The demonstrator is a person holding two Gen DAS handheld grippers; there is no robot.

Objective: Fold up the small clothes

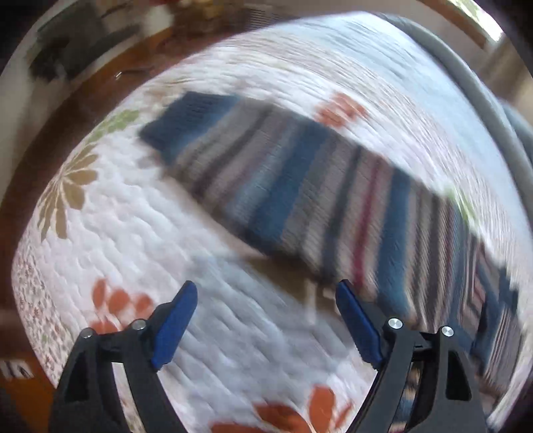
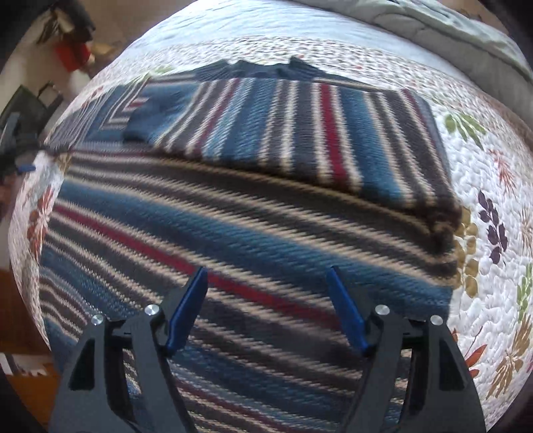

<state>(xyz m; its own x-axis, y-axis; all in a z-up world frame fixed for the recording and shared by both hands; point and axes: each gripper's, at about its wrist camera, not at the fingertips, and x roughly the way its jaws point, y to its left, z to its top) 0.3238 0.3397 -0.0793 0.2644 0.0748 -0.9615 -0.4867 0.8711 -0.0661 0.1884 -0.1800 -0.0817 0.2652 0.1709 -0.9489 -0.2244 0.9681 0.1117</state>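
Note:
A striped knit sweater (image 2: 253,226) in blue, grey, cream and red lies flat on a white floral quilt (image 2: 493,173). One sleeve (image 2: 293,133) is folded across its body. In the left wrist view a long striped sleeve (image 1: 286,180) with a dark blue cuff (image 1: 186,123) stretches out across the quilt (image 1: 133,239). My left gripper (image 1: 266,289) is open and empty, above the quilt just short of that sleeve. My right gripper (image 2: 266,276) is open and empty, hovering over the sweater's body. Both views are blurred by motion.
A grey blanket (image 2: 449,20) lies at the far edge of the bed. A brown wood floor (image 1: 83,96) and dark furniture (image 1: 73,50) lie beyond the bed's left edge. Red and dark items (image 2: 70,50) sit off the bed at the upper left.

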